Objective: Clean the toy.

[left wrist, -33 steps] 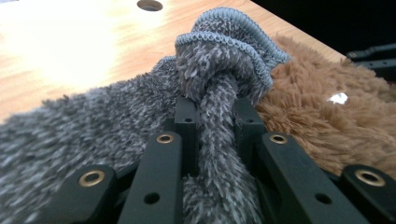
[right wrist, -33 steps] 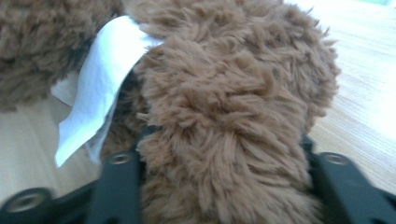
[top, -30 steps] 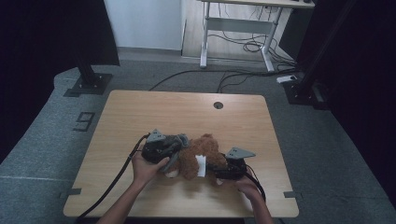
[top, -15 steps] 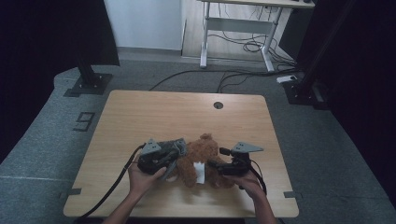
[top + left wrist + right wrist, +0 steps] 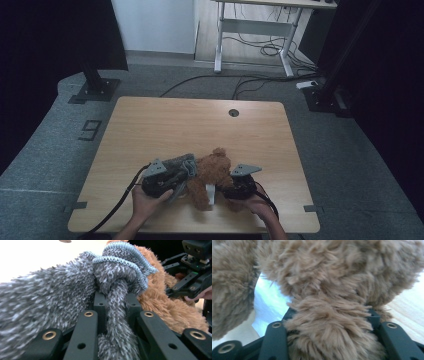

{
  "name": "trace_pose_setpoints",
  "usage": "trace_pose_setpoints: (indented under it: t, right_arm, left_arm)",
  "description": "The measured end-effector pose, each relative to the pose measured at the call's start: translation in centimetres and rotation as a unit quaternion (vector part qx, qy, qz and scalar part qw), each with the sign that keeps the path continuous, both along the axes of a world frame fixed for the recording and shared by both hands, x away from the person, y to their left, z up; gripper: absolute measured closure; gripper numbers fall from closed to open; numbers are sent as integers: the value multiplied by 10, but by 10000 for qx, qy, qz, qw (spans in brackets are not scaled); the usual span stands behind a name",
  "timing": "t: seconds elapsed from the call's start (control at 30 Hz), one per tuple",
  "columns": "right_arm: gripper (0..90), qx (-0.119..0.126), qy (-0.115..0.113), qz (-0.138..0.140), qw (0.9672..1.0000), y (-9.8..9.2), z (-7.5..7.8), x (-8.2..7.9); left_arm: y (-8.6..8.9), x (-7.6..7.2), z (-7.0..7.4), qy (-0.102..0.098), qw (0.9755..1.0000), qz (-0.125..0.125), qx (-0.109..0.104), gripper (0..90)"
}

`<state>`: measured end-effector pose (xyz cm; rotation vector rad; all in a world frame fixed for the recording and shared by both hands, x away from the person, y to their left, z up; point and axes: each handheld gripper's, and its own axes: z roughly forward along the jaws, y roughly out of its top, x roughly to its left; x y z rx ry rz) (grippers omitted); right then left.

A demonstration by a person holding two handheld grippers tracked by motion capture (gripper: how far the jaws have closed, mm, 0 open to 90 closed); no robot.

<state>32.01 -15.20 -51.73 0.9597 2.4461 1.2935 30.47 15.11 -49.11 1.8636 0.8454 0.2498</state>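
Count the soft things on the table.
2: a brown teddy near the front edge, and a grey cloth against its left side, pinched in the left gripper.

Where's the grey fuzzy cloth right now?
High view: the grey cloth lies at the table's near edge, left of the teddy bear and touching it, pinched in the left gripper.

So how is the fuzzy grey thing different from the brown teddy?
The grey fuzzy cloth is speckled grey with a pale stitched edge, while the teddy bear is plain brown fur. The cloth is bunched and limp, with a twisted strand pinched in the left gripper; the teddy is a stuffed figure with limbs, one furry part between the jaws of the right gripper, which have just been closing. Both are soft, shaggy and lie touching on the wooden table.
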Motion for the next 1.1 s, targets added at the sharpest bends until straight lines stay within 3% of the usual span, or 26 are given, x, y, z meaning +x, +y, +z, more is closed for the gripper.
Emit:
trace_pose_setpoints:
  t: [0.17, 0.33, 0.43, 0.5, 0.6, 0.77, 0.9, 1.0, 1.1]
  right_arm:
    - [526, -104, -256, -378, 9989, 2, -2, 6]
    - [540, -257, -595, -855, 9942, -2, -3, 24]
    - [541, -185, -729, -1104, 9910, -8, -5, 35]
    - [540, -72, -740, -1139, 9907, -11, -6, 39]
    - [536, 27, -727, -1067, 9916, -14, -7, 38]
    - [522, 215, -713, -771, 9942, -17, -9, 26]
    - [522, 116, -801, -482, 9956, -16, -13, 10]
    - [524, 25, -791, -329, 9963, -10, -15, 6]
    - [526, -20, -812, -313, 9962, -6, -16, 6]
  left_arm:
    - [-9, 15, -1, -100, 9999, 117, 49, 765]
    - [-26, 44, 0, -140, 9996, 215, 114, 765]
    - [-32, 60, 2, -47, 9997, 234, 107, 764]
    - [-33, 63, 2, -16, 9997, 228, 102, 764]
    - [-32, 59, 2, -76, 9997, 195, 153, 764]
    - [-21, 41, -3, -48, 9999, 101, -91, 764]
    - [-22, 24, 11, -34, 9997, 52, -223, 761]
    - [-36, 20, 31, -236, 9993, -96, -271, 761]
    - [-68, 24, 49, -434, 9983, -335, -219, 761]
